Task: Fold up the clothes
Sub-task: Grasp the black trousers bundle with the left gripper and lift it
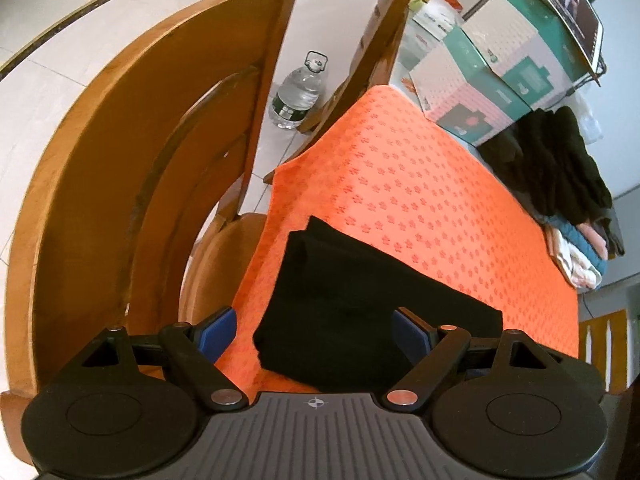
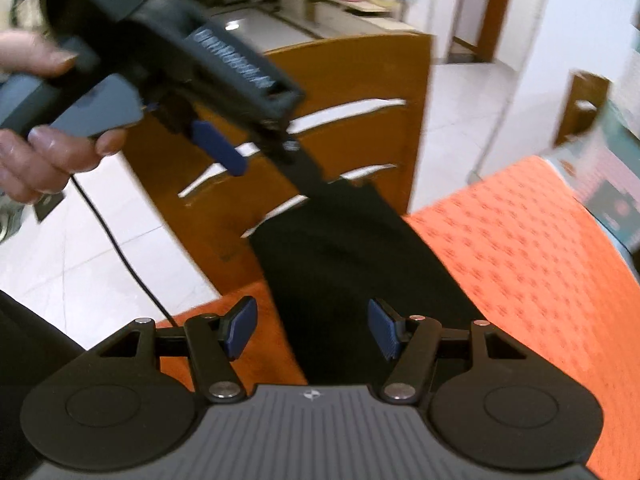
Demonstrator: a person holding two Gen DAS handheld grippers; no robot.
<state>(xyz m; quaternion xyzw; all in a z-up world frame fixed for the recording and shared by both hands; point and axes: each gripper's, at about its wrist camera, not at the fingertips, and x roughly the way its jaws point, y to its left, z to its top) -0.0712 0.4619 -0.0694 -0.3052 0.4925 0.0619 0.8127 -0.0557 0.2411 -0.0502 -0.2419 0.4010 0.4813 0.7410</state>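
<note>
I am hovering my spread left gripper (image 1: 314, 334) and spread right gripper (image 2: 314, 328) over the already folded black garment (image 1: 360, 300); the clothes pile (image 1: 560, 184) ahead is waiting.

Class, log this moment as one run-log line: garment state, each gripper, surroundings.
black garment: folded on orange cloth | left gripper: open, empty | right gripper: open, empty | clothes pile: far edge

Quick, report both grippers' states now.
Left gripper: open, holding nothing, above the folded black garment.
Right gripper: open, holding nothing, the same garment between its fingers.
</note>
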